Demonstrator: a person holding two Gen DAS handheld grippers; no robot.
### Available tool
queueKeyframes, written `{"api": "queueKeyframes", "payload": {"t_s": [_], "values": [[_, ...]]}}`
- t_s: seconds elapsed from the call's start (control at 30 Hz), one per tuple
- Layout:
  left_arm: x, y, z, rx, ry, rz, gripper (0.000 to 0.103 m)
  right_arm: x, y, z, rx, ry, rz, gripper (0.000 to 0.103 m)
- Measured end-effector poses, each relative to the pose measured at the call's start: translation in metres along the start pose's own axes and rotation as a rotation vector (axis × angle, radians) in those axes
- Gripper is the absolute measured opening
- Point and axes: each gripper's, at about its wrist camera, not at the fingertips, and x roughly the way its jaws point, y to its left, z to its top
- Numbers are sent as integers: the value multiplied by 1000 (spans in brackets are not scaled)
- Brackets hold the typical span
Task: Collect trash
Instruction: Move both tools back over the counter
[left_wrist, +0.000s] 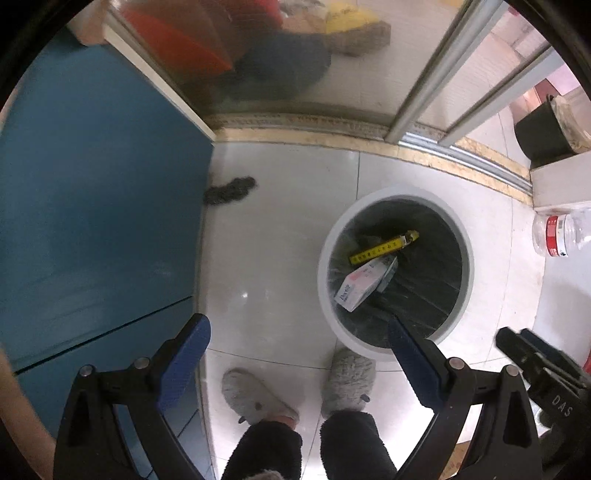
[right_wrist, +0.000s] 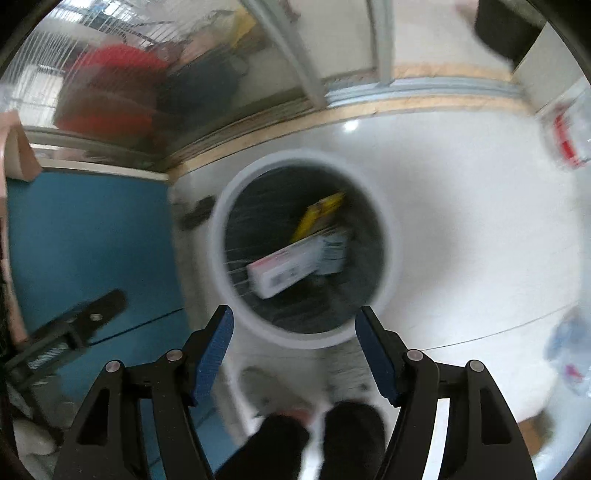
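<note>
- Pale floor tiles (left_wrist: 280, 229) carry a white bin (left_wrist: 466, 236) with a dark liner, beside a blue cabinet (left_wrist: 92, 206).
- Inside the bin: a yellow box (left_wrist: 380, 248) and a white carton (left_wrist: 360, 286).
- Left gripper (left_wrist: 299, 354) and right gripper (right_wrist: 294, 347) both hang spread wide, holding nothing (right view blurred).
- Near the bin: a clear bottle (left_wrist: 561, 236), grey slippers (left_wrist: 258, 398), a dark clump (left_wrist: 231, 190).

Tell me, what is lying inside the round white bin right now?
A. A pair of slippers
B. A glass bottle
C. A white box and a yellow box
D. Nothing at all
C: a white box and a yellow box lie inside the bin.
</note>
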Motion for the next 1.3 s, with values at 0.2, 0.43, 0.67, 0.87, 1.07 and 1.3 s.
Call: {"api": "queueKeyframes", "payload": {"t_s": [0.2, 0.43, 0.67, 0.87, 1.07, 1.3], "values": [[-93, -7, -21, 30, -59, 26, 98, -97, 22, -18, -80, -69, -168, 103], [-224, -12, -59, 46, -113, -1, 98, -241, 42, -57, -106, -153, -183, 103], [-328, -12, -96, 55, -175, -42, 98, -372, 53, -99, -102, -255, -164, 103], [-389, -8, -114, 44, -237, -82, 98, -443, 63, -123, -117, -302, -145, 103], [-426, 14, -119, -1, -319, -99, 98, -484, 80, -130, -125, -324, -85, 103], [-468, 106, -107, -175, -442, -92, 103, -494, 164, -111, -217, -311, 21, 103]]}}
